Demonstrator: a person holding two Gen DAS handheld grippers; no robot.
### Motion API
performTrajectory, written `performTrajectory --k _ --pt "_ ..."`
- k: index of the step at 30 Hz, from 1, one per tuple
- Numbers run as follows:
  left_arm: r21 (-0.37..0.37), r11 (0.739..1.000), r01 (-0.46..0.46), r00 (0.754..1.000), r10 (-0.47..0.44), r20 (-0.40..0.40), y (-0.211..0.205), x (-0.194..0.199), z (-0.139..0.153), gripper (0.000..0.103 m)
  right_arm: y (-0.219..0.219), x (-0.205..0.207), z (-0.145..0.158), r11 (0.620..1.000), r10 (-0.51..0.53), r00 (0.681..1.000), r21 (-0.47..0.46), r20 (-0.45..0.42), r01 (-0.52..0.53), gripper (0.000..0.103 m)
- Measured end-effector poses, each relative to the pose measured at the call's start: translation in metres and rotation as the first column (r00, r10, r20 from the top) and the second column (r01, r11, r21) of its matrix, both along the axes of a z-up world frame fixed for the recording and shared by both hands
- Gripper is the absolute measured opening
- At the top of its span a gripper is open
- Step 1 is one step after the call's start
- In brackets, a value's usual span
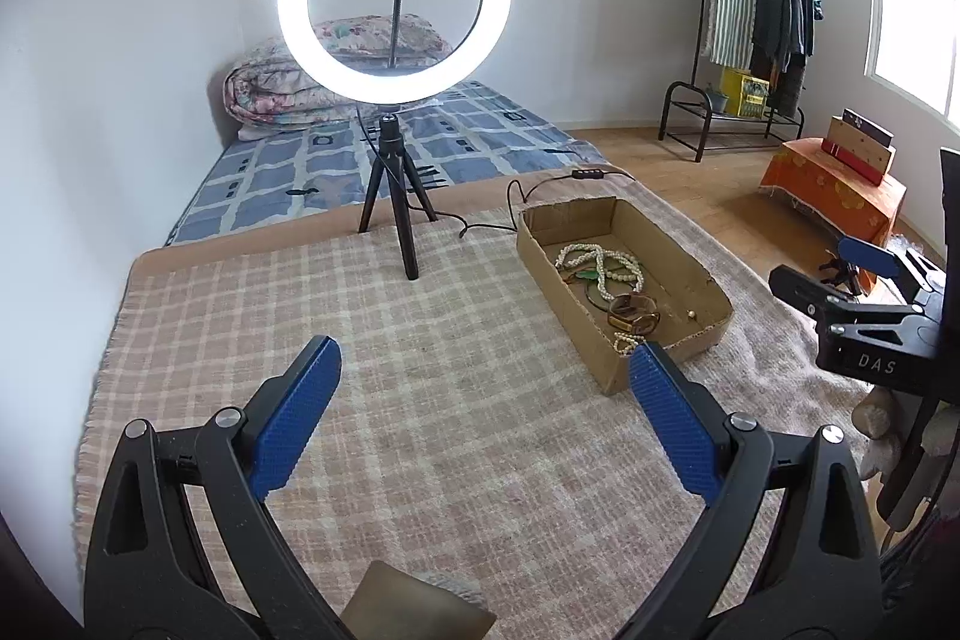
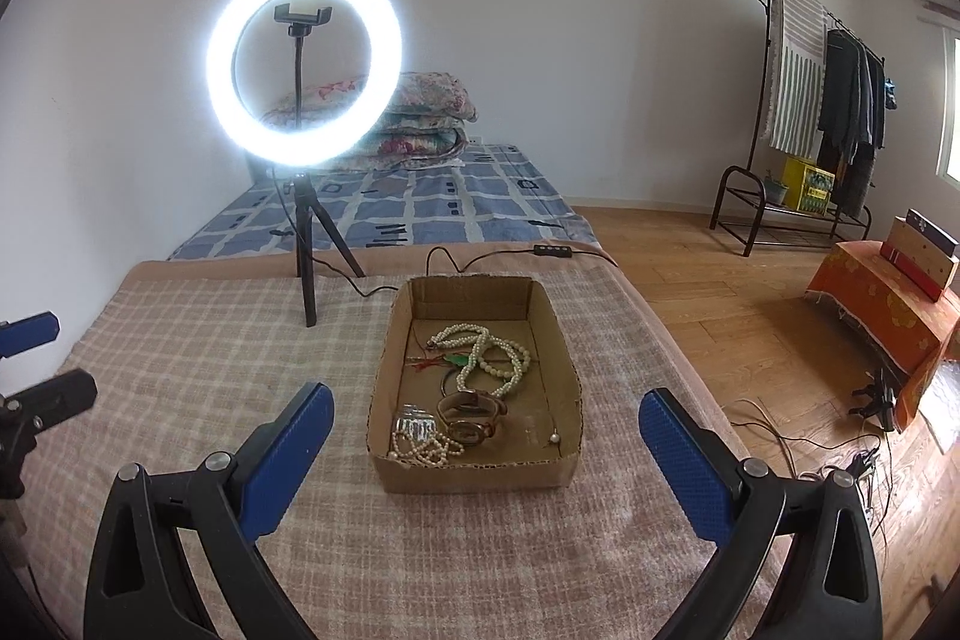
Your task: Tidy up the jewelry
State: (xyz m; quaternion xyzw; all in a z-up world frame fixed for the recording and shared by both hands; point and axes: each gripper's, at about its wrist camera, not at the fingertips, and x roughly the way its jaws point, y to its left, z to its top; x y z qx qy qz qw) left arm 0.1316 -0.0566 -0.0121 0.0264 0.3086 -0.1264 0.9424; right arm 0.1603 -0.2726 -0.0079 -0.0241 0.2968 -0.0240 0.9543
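A shallow cardboard box [image 2: 390,358] sits on a checked cloth. It holds a white bead necklace [image 2: 492,352], a brown watch [image 2: 471,418], a small pearl bracelet [image 2: 420,448], a clear hair clip [image 2: 414,424] and a small earring [image 2: 555,437]. My right gripper [image 2: 486,430] is open and empty, just in front of the box. My left gripper [image 1: 486,370] is open and empty, over the cloth to the left of the box [image 1: 558,292]. The necklace [image 1: 600,265] and watch [image 1: 633,313] also show in the left wrist view.
A lit ring light on a tripod [image 2: 303,244] stands behind the box, its cable [image 2: 456,259] trailing past the box. The cloth-covered table [image 2: 180,370] ends at a mattress [image 2: 390,208]. A wood floor with cables [image 2: 810,436] lies to the right.
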Motion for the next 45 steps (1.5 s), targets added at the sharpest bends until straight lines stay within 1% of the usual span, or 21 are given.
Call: performTrajectory --k 3,5,8,13,24,45 --pt "0.008 1.0 -0.017 1.0 0.017 0.006 0.001 0.001 0.0 0.099 -0.003 0.0 -0.007 1.0 0.004 1.0 -0.004 -0.017 -0.004 0.103" --pt "0.019 0.999 -0.038 0.999 0.038 0.01 0.002 0.002 0.0 0.103 -0.006 -0.001 -0.01 1.0 0.0 1.0 0.004 -0.025 0.001 0.103" --pt "0.042 0.997 -0.068 0.998 0.068 0.008 0.003 0.003 -0.001 0.103 -0.012 -0.002 -0.015 1.0 -0.007 0.999 0.02 -0.04 0.008 0.103" --pt "0.045 0.997 -0.066 0.998 0.066 0.002 0.004 0.004 -0.002 0.103 -0.013 0.0 -0.019 0.999 -0.003 0.998 0.037 -0.057 0.005 0.103" --pt "0.05 0.996 -0.072 0.997 0.073 -0.012 0.006 0.005 -0.004 0.103 -0.01 0.0 -0.021 0.999 0.006 0.998 0.04 -0.057 -0.004 0.103" --pt "0.047 0.996 -0.071 0.997 0.072 -0.013 0.006 0.005 -0.003 0.103 -0.007 0.001 -0.021 0.999 0.007 0.998 0.045 -0.06 -0.005 0.103"
